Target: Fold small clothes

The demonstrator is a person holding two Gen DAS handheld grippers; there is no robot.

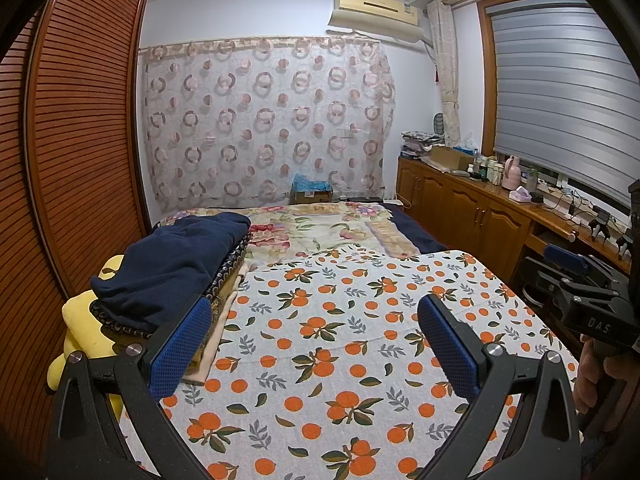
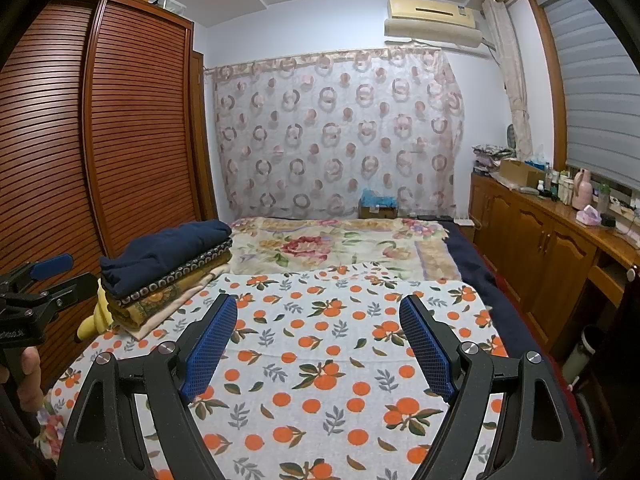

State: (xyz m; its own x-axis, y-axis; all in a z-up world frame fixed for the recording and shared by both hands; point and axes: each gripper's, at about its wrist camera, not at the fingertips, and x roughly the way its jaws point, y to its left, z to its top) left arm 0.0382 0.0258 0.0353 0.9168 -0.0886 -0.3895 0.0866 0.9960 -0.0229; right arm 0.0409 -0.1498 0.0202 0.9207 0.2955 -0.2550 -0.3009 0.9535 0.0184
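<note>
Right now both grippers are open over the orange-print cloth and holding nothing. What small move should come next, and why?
Probably swing the left gripper toward the folded stack at the cloth's left edge to take the navy garment on top. Both it and the right gripper hang open and empty, and no loose garment lies on the orange-print cloth.

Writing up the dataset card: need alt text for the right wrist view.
The open right gripper hovers empty over an orange-print cloth spread on a bed. A stack of folded clothes, navy on top, sits at the cloth's left edge, with the left gripper at far left.
</note>
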